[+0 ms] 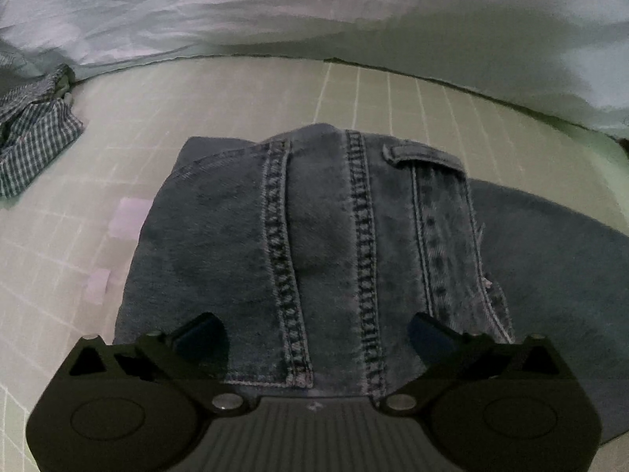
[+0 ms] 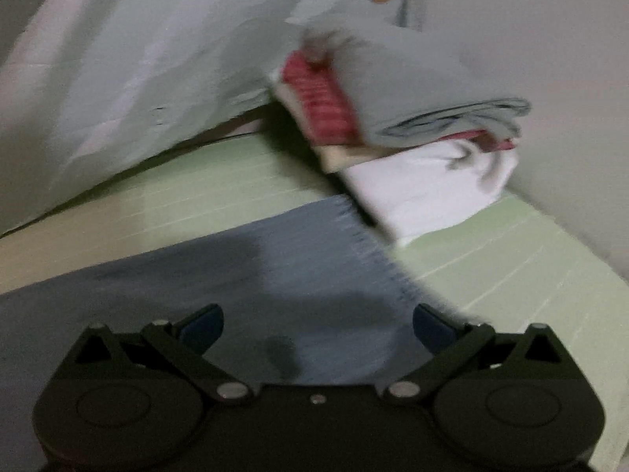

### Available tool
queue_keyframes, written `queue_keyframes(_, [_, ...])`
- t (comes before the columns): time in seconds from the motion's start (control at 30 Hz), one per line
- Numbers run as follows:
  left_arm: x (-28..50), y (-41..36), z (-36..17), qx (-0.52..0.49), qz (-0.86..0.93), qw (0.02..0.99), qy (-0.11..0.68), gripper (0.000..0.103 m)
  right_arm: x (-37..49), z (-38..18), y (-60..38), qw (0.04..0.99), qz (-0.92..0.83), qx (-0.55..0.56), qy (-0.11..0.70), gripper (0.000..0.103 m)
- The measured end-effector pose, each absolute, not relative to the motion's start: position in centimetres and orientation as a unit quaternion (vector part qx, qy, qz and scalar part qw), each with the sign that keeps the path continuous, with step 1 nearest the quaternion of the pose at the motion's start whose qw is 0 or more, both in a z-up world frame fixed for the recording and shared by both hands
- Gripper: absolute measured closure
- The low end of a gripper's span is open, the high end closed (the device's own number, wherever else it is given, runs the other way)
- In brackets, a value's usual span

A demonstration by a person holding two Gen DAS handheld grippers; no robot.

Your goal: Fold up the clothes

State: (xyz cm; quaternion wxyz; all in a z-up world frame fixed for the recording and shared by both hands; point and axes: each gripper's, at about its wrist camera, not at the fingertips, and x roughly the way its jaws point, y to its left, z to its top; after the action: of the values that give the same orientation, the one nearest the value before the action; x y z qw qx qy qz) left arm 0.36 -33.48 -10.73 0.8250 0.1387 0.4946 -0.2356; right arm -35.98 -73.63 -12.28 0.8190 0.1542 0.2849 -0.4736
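While the jeans [image 1: 314, 244] are lying on the green gridded mat [image 1: 220, 94], partly folded into a thick stack of denim with doubled seams running away from the lens, the left hand-held gripper [image 1: 314, 334] is hovering just over the near edge with its fingers spread wide and holding nothing. In the right wrist view, which is blurred, the right hand-held gripper [image 2: 318, 326] is likewise gaping wide and gripping nothing, over a flat single stretch of the same jeans [image 2: 220, 283] that is ending in a frayed hem [image 2: 377, 247]. A pile of folded clothes [image 2: 412, 126] is sitting beyond that hem at the back of the mat [image 2: 511, 259]; a checked garment [image 1: 35, 137] is lying unfolded well apart at the left, and a pale sheet [image 1: 275, 11] is draping behind.

The step in hand is probably the next fold, bringing the loose leg end onto the stack. To do it well, each gripper should be pinching all layers at an edge, not the top one alone, since stiff denim is likely to slip or spring back. Both ends should be lifting together, travelling level, and landing with edges aligned along the seams. Pressing the crease flat afterwards should be keeping the bundle compact enough for the pile.
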Motion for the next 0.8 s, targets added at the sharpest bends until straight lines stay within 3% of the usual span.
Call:
queue_keyframes(0.4, [0.8, -34.3, -11.3, 0.161, -0.228, 0.812, 0.513, 0.0, -37.8, -14.8, -78.9, 0.79, -0.477, 0.181, 0.341, 0.0])
queue_keyframes(0.73, [1.0, -34.6, -11.3, 0.162, -0.227, 0.81, 0.516, 0.0, -37.6, -15.4, -78.2, 0.786, -0.48, 0.218, 0.324, 0.0])
queue_keyframes(0.8, [1.0, -34.5, -11.3, 0.163, -0.228, 0.81, 0.515, 0.0, -37.4, -15.1, -77.8, 0.797, -0.462, 0.212, 0.327, 0.007])
